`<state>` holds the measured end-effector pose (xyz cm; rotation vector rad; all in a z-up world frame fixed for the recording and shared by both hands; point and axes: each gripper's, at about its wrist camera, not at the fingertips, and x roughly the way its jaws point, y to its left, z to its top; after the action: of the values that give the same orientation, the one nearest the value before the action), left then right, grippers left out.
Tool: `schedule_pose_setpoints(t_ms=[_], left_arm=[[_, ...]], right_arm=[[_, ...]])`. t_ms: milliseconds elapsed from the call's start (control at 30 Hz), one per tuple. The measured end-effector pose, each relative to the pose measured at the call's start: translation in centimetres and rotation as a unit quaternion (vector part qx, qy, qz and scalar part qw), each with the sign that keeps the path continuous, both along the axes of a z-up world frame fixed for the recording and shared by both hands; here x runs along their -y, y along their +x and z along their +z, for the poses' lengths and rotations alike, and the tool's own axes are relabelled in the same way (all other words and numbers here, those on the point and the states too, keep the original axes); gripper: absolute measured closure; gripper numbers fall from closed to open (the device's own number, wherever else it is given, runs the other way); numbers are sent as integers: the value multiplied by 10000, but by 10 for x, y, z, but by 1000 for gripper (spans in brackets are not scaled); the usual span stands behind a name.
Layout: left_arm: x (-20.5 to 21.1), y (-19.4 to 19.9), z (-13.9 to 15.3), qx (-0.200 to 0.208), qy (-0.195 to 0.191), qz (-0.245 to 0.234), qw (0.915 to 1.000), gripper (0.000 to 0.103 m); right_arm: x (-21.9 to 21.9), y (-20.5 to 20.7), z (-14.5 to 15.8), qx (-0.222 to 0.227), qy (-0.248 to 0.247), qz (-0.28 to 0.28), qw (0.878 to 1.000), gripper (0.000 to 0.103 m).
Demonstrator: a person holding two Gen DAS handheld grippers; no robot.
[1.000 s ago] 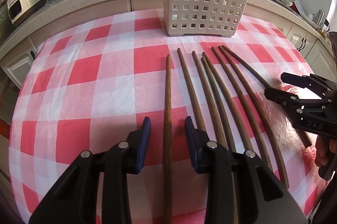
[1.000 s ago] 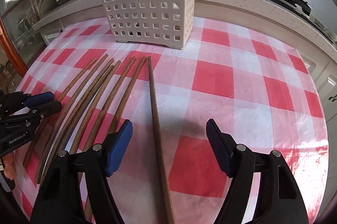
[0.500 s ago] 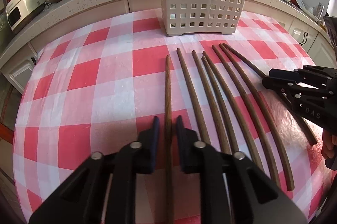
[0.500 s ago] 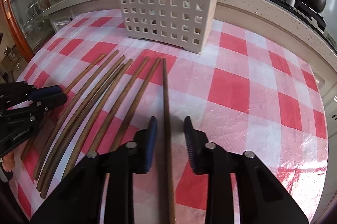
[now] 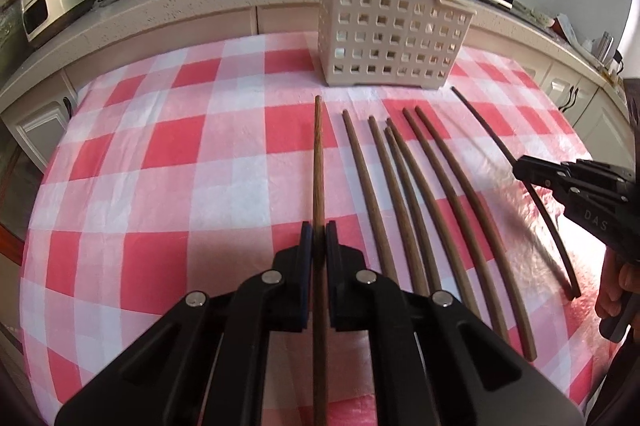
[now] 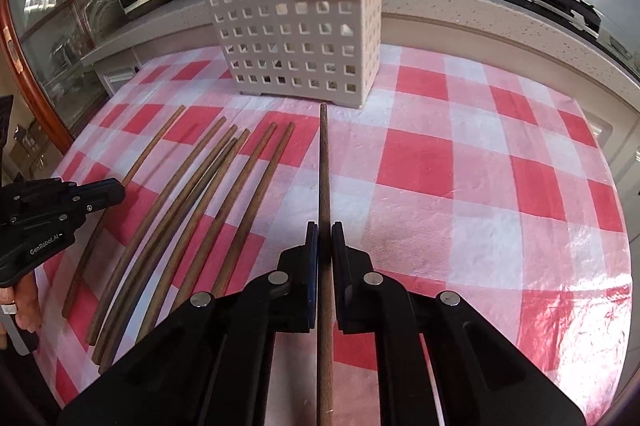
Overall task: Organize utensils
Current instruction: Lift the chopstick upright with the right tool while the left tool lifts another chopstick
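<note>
The left claw (image 5: 319,238) is clamped on one wooden chopstick (image 5: 319,161), its blue pads pressing both sides. The right claw (image 6: 325,240) grips another chopstick (image 6: 325,169) the same way. Both sticks point toward the cream perforated basket (image 6: 296,37) standing upright at the far side of the red-and-white checked cloth (image 6: 460,185) covering the counter. Between the two claws, six loose chopsticks (image 5: 404,193) lie side by side on the cloth.
</note>
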<state>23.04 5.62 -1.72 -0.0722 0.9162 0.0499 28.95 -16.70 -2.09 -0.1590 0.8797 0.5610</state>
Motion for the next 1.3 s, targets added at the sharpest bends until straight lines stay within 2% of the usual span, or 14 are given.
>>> schedule_pose_setpoints(t_ms=[200, 533, 700, 1000, 1067, 1133, 1167, 1300], left_arm=[[-7, -7, 15, 253, -112, 142, 9995, 96], [-17, -25, 54, 957, -165, 438, 9943, 96], [-17, -33, 65, 1109, -166, 455, 9926, 97], [-16, -33, 59, 1035, -210, 429, 9935, 96], [-17, -33, 59, 1034, -206, 419, 9935, 97], [-17, -33, 57, 1022, -208, 415, 9937, 96], [-17, -33, 57, 1015, -212, 417, 9937, 96], [-19, -31, 55, 990, -229, 419, 9939, 96]], right_arm=[[12, -8, 18, 169, 137, -105, 9997, 94], [22, -23, 54, 535, 355, -186, 9978, 94], [24, -29, 65, 639, 370, -190, 9971, 94], [8, -18, 36, 237, -27, -9, 9997, 92], [2, -13, 24, 110, -178, 1, 9998, 86], [-3, -9, 13, -15, -260, 45, 9997, 70], [-5, -8, 9, -30, -254, 95, 9996, 66], [-12, -3, -5, -80, -439, 100, 9990, 67]])
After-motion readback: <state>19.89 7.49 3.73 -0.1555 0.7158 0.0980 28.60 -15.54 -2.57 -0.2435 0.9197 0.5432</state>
